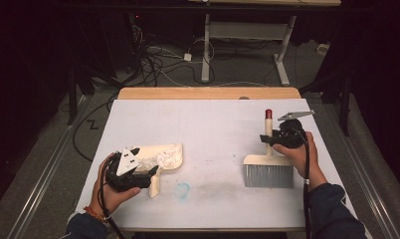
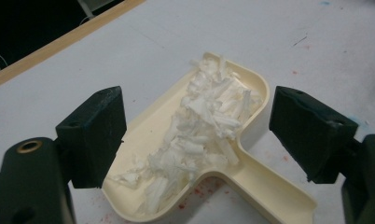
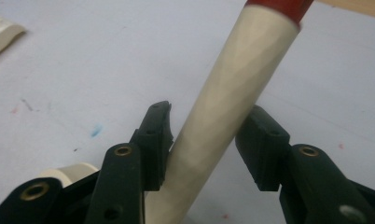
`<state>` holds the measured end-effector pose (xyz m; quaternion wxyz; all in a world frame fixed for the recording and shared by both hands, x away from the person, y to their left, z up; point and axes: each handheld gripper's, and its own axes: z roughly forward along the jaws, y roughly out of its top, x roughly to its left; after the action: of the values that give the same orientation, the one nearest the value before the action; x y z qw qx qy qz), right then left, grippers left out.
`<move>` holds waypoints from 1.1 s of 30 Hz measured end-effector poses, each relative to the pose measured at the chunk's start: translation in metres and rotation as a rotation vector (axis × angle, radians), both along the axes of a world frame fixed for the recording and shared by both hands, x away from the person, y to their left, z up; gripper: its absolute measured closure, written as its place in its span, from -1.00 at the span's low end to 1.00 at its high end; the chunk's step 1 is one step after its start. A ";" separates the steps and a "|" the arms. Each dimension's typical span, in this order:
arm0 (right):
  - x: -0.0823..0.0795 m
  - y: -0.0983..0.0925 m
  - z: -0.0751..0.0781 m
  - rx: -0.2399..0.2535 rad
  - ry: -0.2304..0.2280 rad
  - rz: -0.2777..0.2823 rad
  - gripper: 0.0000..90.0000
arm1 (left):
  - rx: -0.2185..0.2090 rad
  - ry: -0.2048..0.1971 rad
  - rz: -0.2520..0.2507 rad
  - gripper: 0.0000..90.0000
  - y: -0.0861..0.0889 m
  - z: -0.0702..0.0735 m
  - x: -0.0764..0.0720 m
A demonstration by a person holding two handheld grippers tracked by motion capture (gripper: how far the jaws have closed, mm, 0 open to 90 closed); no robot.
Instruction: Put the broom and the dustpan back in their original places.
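A cream dustpan (image 1: pixel 165 155) lies at the left of the white table, heaped with white shredded scraps (image 2: pixel 199 126). My left gripper (image 1: pixel 146 175) hovers at the pan's near end, over its handle (image 2: pixel 274 196). It is open, with one jaw on each side of the pan and nothing between the pads. At the right is a brush with grey bristles (image 1: pixel 268 175) and a cream, red-tipped handle (image 1: pixel 268 119). My right gripper (image 1: pixel 269 139) is shut on that handle (image 3: pixel 227 93), and both pads press its sides.
The table's far edge is a wooden strip (image 1: pixel 208 93). A blue smudge (image 1: pixel 183 189) and a faint grey smear mark the board between pan and brush. Beyond the table are floor cables (image 1: pixel 153 59) and another desk's white legs (image 1: pixel 206 50).
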<state>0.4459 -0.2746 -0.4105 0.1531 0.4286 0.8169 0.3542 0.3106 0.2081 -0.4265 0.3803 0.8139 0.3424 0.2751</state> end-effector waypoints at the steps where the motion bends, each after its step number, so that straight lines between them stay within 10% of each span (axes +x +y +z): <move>1: 0.000 0.000 0.000 0.000 0.000 0.000 0.26 | 0.000 0.000 0.000 -0.61 0.000 0.000 0.000; 14: -0.004 -0.004 0.010 0.027 -0.162 -0.062 0.14 | 0.029 -0.041 -0.010 -0.61 -0.001 0.001 -0.006; 33: -0.041 0.007 0.040 0.055 -0.404 -0.009 -0.30 | 0.054 -0.032 -0.001 -0.61 0.000 -0.006 -0.014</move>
<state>0.4050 -0.2676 -0.3709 0.3037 0.3566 0.7577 0.4545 0.2965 0.2081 -0.4327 0.3635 0.8196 0.3284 0.2970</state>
